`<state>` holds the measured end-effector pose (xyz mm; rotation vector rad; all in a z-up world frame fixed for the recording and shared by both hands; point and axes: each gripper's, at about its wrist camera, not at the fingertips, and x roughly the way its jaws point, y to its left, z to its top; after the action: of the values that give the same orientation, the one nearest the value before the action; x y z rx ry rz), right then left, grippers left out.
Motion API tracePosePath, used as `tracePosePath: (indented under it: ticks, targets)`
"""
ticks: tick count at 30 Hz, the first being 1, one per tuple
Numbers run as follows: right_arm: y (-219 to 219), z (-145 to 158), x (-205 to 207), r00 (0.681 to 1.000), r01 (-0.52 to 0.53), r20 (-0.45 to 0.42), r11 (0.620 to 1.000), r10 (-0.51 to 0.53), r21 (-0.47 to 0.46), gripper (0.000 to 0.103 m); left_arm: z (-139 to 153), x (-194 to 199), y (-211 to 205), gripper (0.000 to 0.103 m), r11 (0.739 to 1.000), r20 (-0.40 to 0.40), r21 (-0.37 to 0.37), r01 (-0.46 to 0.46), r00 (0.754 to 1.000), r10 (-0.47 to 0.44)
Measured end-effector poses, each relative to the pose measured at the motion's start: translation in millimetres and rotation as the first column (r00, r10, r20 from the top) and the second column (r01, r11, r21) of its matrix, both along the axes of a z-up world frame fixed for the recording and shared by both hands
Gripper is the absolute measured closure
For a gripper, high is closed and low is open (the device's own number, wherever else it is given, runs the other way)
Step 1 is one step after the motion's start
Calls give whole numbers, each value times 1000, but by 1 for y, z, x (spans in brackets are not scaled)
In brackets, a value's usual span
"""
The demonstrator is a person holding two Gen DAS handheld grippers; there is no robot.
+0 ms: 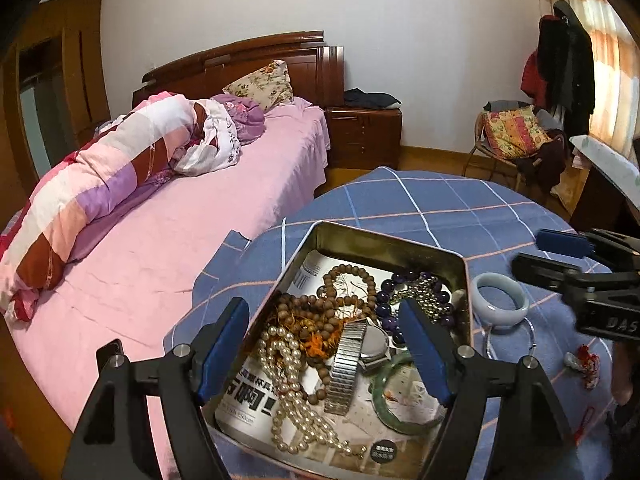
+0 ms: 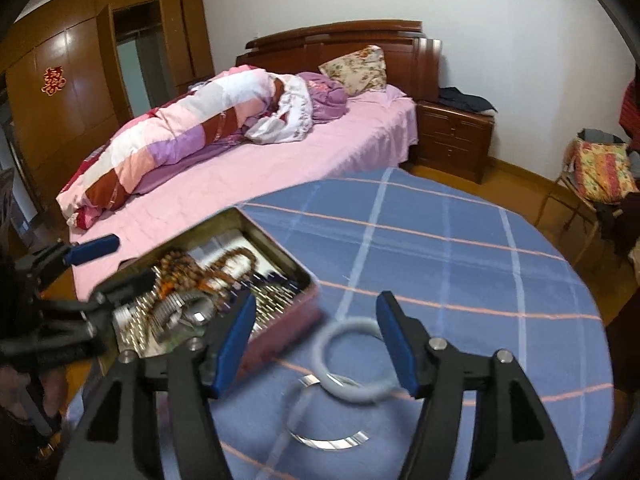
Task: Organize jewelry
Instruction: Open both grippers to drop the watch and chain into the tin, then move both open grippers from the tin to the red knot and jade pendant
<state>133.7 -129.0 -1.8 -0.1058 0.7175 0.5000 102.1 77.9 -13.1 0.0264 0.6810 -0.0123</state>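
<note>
An open metal tin (image 1: 384, 240) stands on a table with a blue checked cloth (image 1: 420, 196). It holds wooden beads (image 1: 344, 280), a pearl strand (image 1: 288, 364), a metal-band watch (image 1: 348, 360), purple beads (image 1: 388, 292) and a green bangle (image 1: 396, 412). My left gripper (image 1: 324, 320) hangs open over the tin, gripping nothing. Right of the tin a pale jade bangle (image 1: 500, 300) lies on a thin silver bangle (image 1: 532, 332). My right gripper (image 2: 316, 304) is open just above the pale bangle (image 2: 344, 394) and silver bangle (image 2: 332, 444), pads apart from them. The right wrist view is motion-blurred.
A small charm with red cord (image 1: 584, 360) lies on the cloth near the right edge. A bed with pink sheets (image 1: 168, 248) adjoins the table on the left. Behind are a wooden nightstand (image 1: 364, 136) and a chair with cushions (image 1: 516, 136).
</note>
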Motion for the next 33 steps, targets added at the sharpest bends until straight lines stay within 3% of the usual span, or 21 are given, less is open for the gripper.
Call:
tracePosePath:
  ticks: [8,18,28,33]
  targets:
    - [-57,-5,-33,994,108,-21,994,-108,-11,32,-2,-24,-17,26,999,-2,-20,-26,1000,26]
    - [-101,-32,-89,981,181,-62,983,-183,-29,32,-9,-54,-51,26,1000,-6,-9,16,1000,-16]
    - [-100,-45,-94,982,168,-84,985,-171,-37,32,-10,-72,-92,26,995,-12,19,102,995,-101]
    - [-84,-56,-86,985,134,-98,986,-144,-99,34,-13,-69,-95,26,995,-32,13,100,995,-99]
